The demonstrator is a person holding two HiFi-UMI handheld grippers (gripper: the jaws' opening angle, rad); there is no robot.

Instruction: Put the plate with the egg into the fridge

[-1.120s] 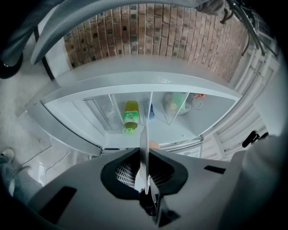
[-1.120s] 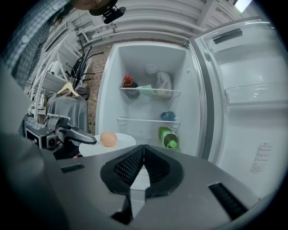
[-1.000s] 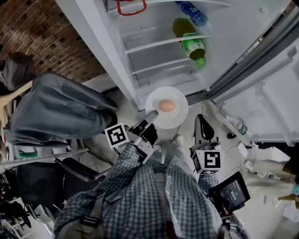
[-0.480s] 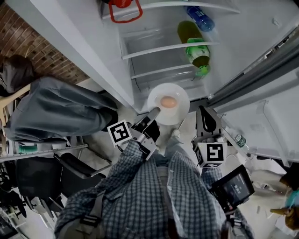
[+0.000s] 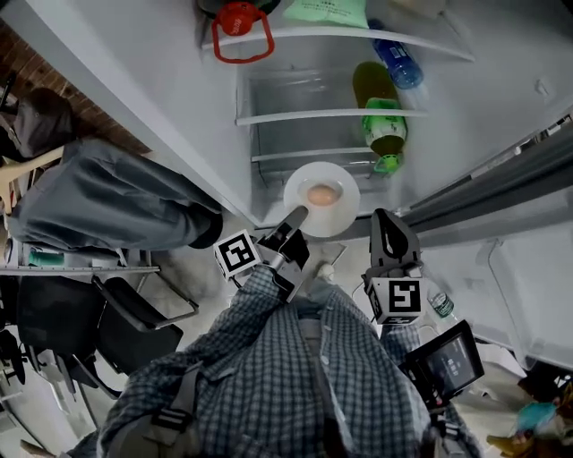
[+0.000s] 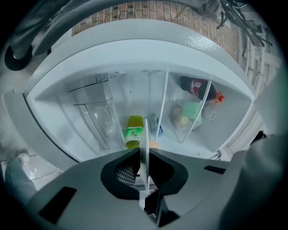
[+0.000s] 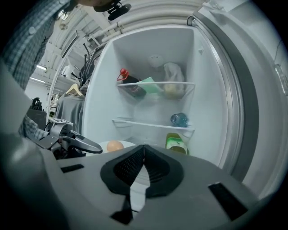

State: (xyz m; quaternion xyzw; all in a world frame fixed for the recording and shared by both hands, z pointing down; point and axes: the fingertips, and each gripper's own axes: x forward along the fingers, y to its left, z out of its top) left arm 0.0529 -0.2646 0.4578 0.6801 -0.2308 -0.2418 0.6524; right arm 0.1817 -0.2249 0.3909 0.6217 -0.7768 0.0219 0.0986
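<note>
A white plate [image 5: 343, 213] with a brown egg [image 5: 323, 193] on it hovers at the mouth of the open fridge [image 5: 269, 134], level with its lower shelves. My left gripper [image 5: 295, 217] is shut on the plate's near rim. In the left gripper view the plate [image 6: 145, 143] stands edge-on between the jaws, and the egg [image 6: 154, 144] peeks out beside it. My right gripper [image 5: 387, 234] is shut on nothing, just right of the plate and below it. From the right gripper view, the plate [image 7: 102, 144], egg [image 7: 115, 145] and left gripper [image 7: 85, 143] show at lower left.
Inside the fridge are a green bottle [image 5: 383, 121], a blue bottle [image 5: 397, 61], a dark bottle with a red handle [image 5: 240, 22] and a green packet [image 5: 324, 11]. The open door [image 5: 501, 188] reaches out at the right. A chair draped with grey cloth [image 5: 98, 201] stands to the left.
The plate with the egg has moved closer to the fridge shelves in my left gripper. My right gripper has come forward beside it.
</note>
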